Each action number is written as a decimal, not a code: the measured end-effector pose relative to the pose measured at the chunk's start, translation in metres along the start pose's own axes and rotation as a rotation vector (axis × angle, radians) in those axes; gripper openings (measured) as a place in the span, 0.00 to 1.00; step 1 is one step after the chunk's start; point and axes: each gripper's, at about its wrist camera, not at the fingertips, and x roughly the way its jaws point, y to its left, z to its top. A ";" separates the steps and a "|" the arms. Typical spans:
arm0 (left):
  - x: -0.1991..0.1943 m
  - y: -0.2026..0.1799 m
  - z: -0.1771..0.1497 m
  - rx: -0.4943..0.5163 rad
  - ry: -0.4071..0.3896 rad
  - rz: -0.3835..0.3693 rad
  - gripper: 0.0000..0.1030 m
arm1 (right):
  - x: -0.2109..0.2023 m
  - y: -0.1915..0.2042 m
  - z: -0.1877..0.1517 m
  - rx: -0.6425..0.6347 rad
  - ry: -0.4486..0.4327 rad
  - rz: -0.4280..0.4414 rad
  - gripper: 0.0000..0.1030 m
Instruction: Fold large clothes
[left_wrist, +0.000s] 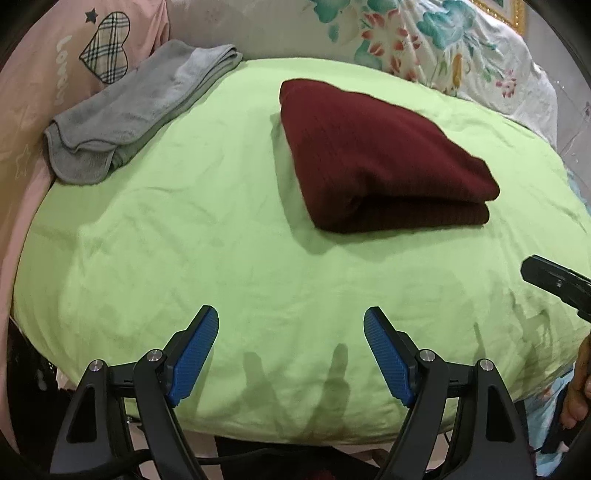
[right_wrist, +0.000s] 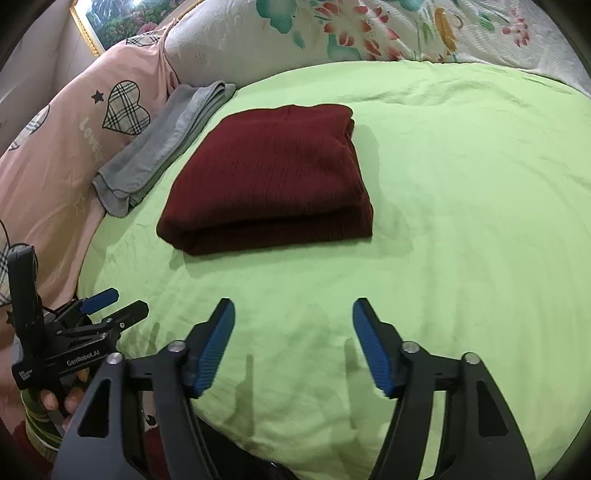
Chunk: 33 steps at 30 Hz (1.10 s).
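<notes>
A dark red knitted garment (left_wrist: 376, 155) lies folded into a thick rectangle on the light green sheet (left_wrist: 184, 229); the right wrist view shows the same garment (right_wrist: 273, 173) with its folded edge facing me. My left gripper (left_wrist: 291, 321) hovers over the near part of the sheet, well short of the garment, its blue pads wide apart and nothing between them. My right gripper (right_wrist: 293, 314) is likewise open and empty, held back from the garment. The left gripper (right_wrist: 110, 304) also shows at the left edge of the right wrist view.
A folded grey towel (left_wrist: 136, 110) lies at the sheet's far left edge against a pink pillow (left_wrist: 55, 74) with a plaid heart. A white floral quilt (left_wrist: 443, 44) is bunched along the back. A person's fingers (right_wrist: 62, 400) hold the left gripper's handle.
</notes>
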 end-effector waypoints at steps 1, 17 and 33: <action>-0.001 0.000 -0.001 0.003 -0.003 0.004 0.79 | -0.001 0.000 -0.002 -0.001 -0.001 -0.005 0.73; -0.037 -0.008 0.015 0.086 -0.076 0.079 0.79 | -0.025 0.016 0.000 -0.104 -0.020 -0.021 0.77; -0.068 0.002 0.060 0.119 -0.211 0.127 0.98 | -0.050 0.012 0.045 -0.139 -0.079 -0.006 0.82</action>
